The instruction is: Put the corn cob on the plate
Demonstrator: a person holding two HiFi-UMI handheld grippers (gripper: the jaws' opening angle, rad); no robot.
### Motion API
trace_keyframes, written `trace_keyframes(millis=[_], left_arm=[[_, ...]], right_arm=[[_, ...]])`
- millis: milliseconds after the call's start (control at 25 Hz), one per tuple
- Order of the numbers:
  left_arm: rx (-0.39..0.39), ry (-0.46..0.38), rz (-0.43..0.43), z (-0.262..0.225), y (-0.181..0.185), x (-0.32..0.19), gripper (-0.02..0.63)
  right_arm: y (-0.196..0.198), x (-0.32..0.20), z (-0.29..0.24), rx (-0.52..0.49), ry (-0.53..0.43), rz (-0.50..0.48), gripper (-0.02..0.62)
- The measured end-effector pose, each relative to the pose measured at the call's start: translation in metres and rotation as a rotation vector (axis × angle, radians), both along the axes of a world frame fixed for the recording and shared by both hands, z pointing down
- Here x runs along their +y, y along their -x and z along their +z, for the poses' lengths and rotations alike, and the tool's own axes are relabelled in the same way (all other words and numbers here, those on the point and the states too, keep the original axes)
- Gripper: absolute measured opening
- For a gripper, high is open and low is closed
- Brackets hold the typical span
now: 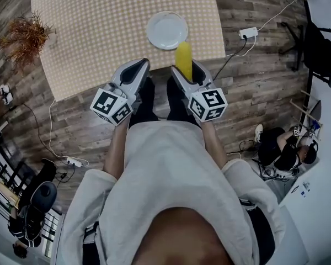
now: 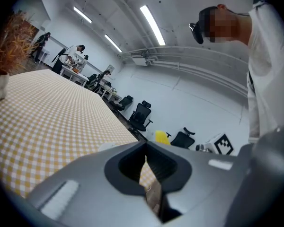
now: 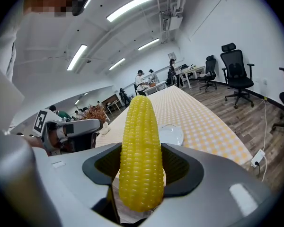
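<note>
My right gripper [image 1: 185,73] is shut on a yellow corn cob [image 1: 183,58], which sticks out past the jaws over the near edge of the checked table [image 1: 99,32]. In the right gripper view the corn cob [image 3: 140,155] stands lengthwise between the jaws of the right gripper [image 3: 142,183]. The white plate [image 1: 166,30] lies on the table just beyond the cob, and the plate [image 3: 173,135] shows behind the cob. My left gripper [image 1: 137,70] is shut with nothing in it, level with the table's near edge; the left gripper [image 2: 149,174] faces along the tabletop.
A dried plant [image 1: 23,36] stands at the table's left corner. Power strips and cables [image 1: 248,33] lie on the wooden floor to the right and at the lower left. A person sits on the floor [image 1: 284,148] at the right. Office chairs [image 3: 236,72] stand further off.
</note>
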State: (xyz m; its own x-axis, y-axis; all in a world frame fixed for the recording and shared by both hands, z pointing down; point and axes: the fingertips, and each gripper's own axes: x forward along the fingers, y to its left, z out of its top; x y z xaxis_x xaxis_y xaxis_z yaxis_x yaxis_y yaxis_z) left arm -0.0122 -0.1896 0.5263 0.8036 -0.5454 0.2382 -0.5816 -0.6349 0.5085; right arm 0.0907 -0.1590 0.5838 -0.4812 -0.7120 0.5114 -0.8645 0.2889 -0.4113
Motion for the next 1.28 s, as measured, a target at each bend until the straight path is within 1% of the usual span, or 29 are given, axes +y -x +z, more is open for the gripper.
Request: trace_keyframes(millis=[280, 480, 800, 1040, 1200, 1280], left_arm=[[0.01, 0.014, -0.03, 0.002, 0.006, 0.004, 0.009], [0.01, 0.021, -0.059, 0.003, 0.019, 0.004, 0.008], [0.006, 0.029, -0.085, 0.004, 0.035, 0.007, 0.008], [0.005, 0.046, -0.106, 0.007, 0.043, 0.012, 0.009], [0.0, 0.046, -0.119, 0.009, 0.05, 0.011, 0.008], [0.003, 0.048, -0.126, 0.009, 0.051, 0.011, 0.009]], right_arm=[[0.003, -0.017, 0.013, 0.011, 0.005, -0.024, 0.256], [0.01, -0.044, 0.022, 0.038, -0.006, -0.057, 0.256], [0.017, -0.093, 0.032, 0.067, -0.024, -0.066, 0.258], [0.016, -0.124, 0.046, 0.136, -0.004, -0.121, 0.256], [0.012, -0.133, 0.054, 0.186, 0.005, -0.163, 0.256], [0.013, -0.133, 0.056, 0.227, 0.003, -0.205, 0.256]])
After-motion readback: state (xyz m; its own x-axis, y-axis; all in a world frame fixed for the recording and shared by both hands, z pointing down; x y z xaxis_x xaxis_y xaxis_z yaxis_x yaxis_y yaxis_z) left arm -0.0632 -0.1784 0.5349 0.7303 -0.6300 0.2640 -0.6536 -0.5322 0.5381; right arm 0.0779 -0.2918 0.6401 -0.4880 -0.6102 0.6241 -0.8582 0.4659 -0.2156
